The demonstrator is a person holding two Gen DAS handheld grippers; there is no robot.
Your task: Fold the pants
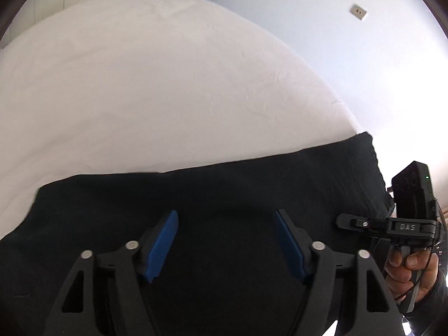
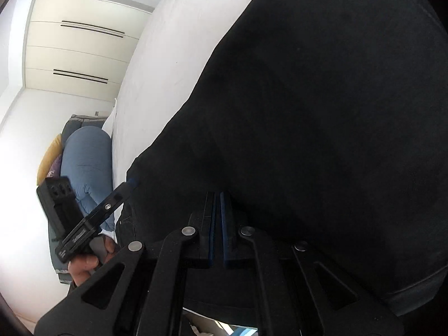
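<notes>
Closest to you, your left gripper stood with its blue pads spread wide apart, holding nothing, poised low over the black pants. Your right gripper was clenched, its pads nearly together at the near edge of the cloth; it seemed pinched onto a fold of the fabric, though the dark cloth hid exactly how much it had caught. The pants lay spread flat across the near part of the white bed, forming a broad dark band with one straight far edge, and from the left wrist view the right-hand end reached the mattress corner. That tidy edge suggested at least one fold was already made, but you likely had further folds left before a compact bundle. Beyond the bed were the pale wardrobe doors and some blue fabric on the floor side.
</notes>
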